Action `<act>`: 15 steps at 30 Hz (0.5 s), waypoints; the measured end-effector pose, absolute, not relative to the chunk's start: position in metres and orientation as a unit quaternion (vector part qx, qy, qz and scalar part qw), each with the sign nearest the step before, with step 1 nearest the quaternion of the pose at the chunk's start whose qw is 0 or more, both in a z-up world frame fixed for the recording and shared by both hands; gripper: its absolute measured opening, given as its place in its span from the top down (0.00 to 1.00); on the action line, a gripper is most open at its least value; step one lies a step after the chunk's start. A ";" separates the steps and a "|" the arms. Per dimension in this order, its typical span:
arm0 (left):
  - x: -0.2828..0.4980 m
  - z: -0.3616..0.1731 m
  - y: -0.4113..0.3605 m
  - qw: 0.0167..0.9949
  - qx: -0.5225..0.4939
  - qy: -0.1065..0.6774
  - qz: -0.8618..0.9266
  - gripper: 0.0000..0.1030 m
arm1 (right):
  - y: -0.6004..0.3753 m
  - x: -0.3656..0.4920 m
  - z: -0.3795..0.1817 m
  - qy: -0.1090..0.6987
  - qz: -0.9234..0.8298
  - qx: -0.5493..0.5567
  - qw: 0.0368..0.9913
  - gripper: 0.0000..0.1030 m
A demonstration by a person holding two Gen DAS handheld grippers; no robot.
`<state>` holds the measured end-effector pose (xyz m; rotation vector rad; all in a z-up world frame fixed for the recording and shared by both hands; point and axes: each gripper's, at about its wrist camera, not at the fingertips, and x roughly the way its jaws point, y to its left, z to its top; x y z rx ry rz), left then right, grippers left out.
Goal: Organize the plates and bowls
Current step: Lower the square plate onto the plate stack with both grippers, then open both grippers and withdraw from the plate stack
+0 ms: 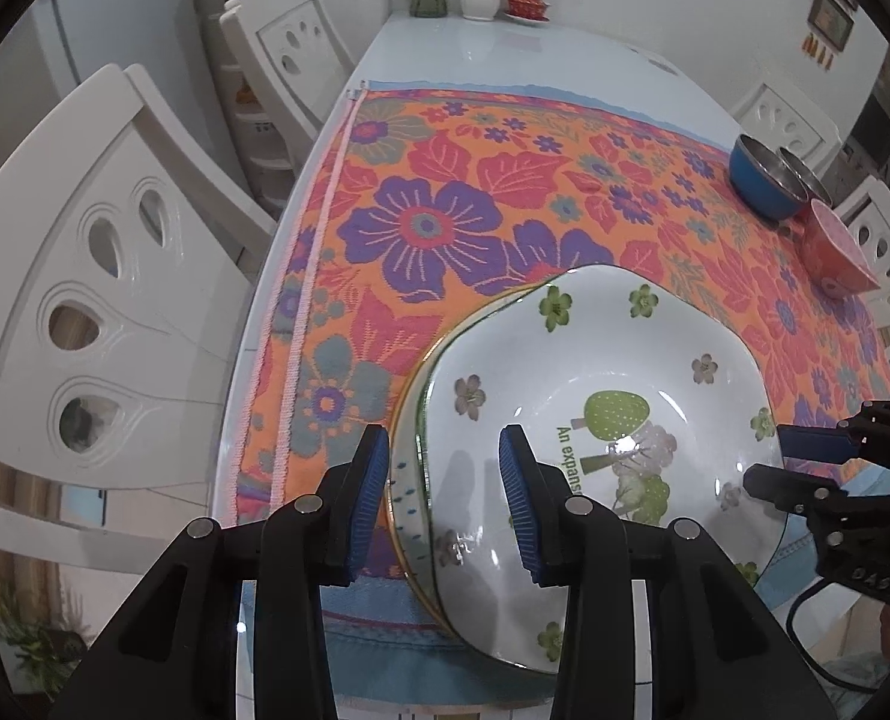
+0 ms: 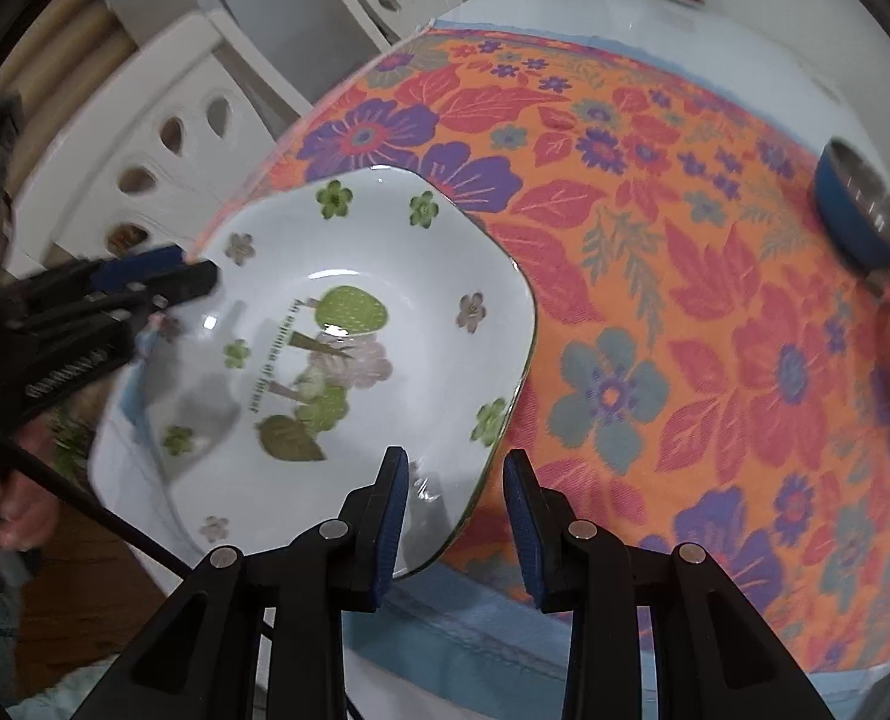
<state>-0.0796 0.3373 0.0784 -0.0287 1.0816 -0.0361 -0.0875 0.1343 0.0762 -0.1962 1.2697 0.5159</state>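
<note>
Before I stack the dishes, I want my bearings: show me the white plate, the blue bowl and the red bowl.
white plate [image 1: 601,360]: left wrist view, inner slope above the tree print.
blue bowl [image 1: 760,186]: left wrist view, blue outer wall.
red bowl [image 1: 829,252]: left wrist view, red outer side.

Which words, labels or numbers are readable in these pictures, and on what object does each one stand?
"An expans": green print inside the white plate, cut off by the left hand-held gripper.
Same print in the right wrist view: too blurred to read.
Framed wall pictures: too small to read.

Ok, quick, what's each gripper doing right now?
Left gripper: open, jaws astride the plate rim, not pinching.
Right gripper: open, astride the plate's opposite rim.
</note>
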 end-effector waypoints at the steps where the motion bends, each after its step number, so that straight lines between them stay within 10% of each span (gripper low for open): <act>1: -0.080 0.079 0.338 0.858 -0.017 0.513 -0.016 0.65 | 0.137 -0.088 0.076 0.586 0.239 -0.093 0.768 0.67; 15: -0.085 0.087 0.362 0.865 -0.071 0.497 0.004 0.65 | 0.155 -0.085 0.072 0.600 0.236 -0.091 0.759 0.67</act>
